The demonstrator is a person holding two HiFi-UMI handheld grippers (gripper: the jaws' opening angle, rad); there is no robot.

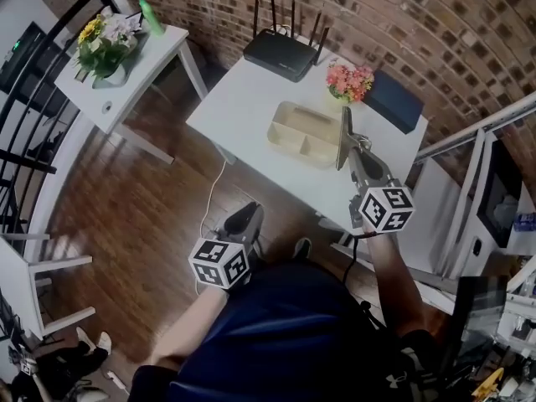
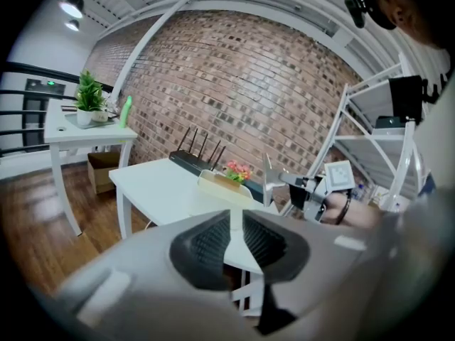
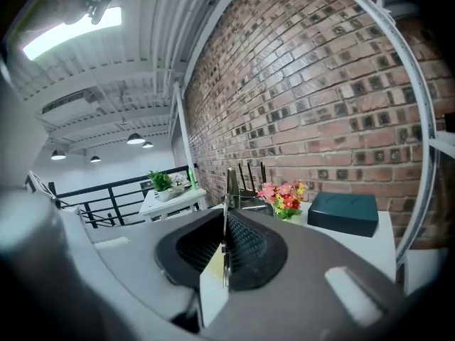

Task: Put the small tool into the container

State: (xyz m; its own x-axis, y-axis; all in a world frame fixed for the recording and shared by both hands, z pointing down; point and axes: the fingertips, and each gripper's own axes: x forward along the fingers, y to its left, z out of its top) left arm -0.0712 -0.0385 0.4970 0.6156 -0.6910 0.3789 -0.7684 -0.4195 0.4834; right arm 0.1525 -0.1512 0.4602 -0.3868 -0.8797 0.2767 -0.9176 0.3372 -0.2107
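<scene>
- Biggest worry from where I'm standing: that small tool (image 1: 343, 128) is a thin flat metal blade, and it's only pinched at its bottom end. The rest sticks out past the jaws, so a quick tilt could make it pivot or slide out of the grip.
- It's up in the air at the right end of the container (image 1: 293, 128), the beige tray with dividers on the white table (image 1: 243, 99). Let go from up there and I reckon it bounces off a rim or divider onto the table, or off the near edge to the floor.
- The blade stands on edge. Lowered like that, the tip could catch a divider and shove the light tray along.
- The pink flowers (image 1: 349, 80) sit just behind the tray, so overshooting could knock them.
- The right gripper (image 1: 358, 146) is pressed together on the blade, pads flat on both faces. It touches nothing else that I can see.
- The left gripper (image 1: 249, 216) hangs low, off the table's near edge. Its jaws are pretty much together with nothing in them, so it can't steady the tray.
</scene>
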